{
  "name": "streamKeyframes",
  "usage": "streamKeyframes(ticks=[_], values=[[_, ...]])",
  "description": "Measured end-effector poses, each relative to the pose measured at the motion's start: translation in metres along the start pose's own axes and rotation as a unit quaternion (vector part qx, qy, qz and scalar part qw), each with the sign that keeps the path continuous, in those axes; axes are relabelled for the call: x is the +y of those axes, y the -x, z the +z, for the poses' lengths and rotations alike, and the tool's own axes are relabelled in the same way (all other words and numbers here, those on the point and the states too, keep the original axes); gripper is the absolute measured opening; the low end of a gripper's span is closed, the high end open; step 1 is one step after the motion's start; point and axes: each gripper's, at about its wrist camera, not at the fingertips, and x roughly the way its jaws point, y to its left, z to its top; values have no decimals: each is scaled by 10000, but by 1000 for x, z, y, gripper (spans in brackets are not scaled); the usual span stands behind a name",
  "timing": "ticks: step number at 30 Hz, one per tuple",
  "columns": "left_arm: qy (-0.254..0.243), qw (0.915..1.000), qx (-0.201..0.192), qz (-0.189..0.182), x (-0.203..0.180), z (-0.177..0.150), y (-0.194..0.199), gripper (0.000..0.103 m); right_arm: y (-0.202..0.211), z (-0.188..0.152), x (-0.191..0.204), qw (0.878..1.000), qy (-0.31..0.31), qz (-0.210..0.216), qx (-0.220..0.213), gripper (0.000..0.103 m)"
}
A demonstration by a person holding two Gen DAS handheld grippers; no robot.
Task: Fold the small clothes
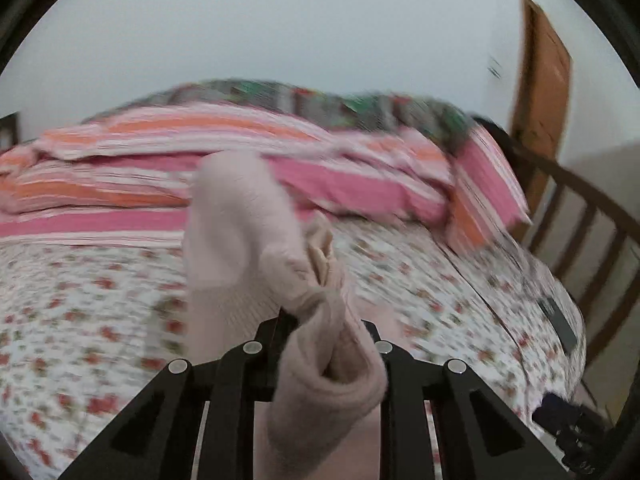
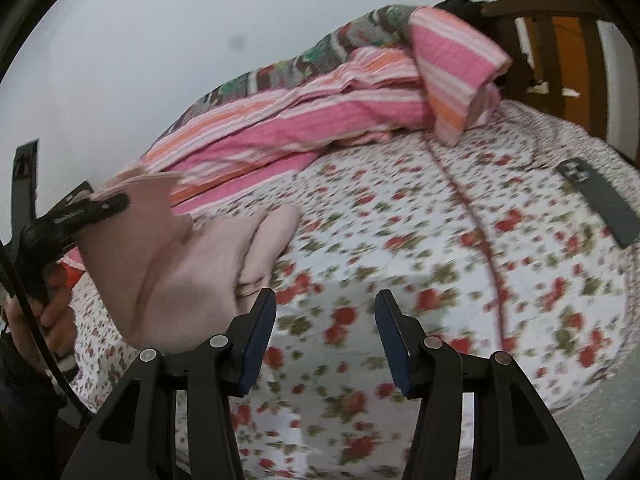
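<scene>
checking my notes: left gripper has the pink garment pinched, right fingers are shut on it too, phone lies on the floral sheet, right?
One error: the right gripper is open and empty in the right wrist view. The left gripper does pinch the pink garment, and the phone lies on the floral sheet.

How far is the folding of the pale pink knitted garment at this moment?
Done: the left gripper has its jaws shut on a bunched part of the pale pink knitted garment, lifted off the floral bedsheet. In hand: it hangs crumpled, no neat fold visible. Left: the right gripper is open and empty; laying the garment flat and folding it remain.
</scene>
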Motion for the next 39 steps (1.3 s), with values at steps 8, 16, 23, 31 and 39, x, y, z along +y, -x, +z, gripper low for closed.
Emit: streamKeyframes(ticks=[8,16,23,31,39], values=[[-1293,9898,585,107,-77,-78,-33,30,16,-10,-31,9993,-190,-323,66,52],[-560,9910,347,-1166,-29,-46,21,72,2,-1,-7,9998,-59,157,120,52],[7,9991,426,-82,44,-37,31,74,-29,25,45,9928,-71,1185,159,53],[647,9926,1029,-36,92,-69,8,75,-101,26,101,9945,164,868,565,10],[827,9892,1052,-593,104,-77,9,75,-92,-8,70,9958,95,666,621,5]])
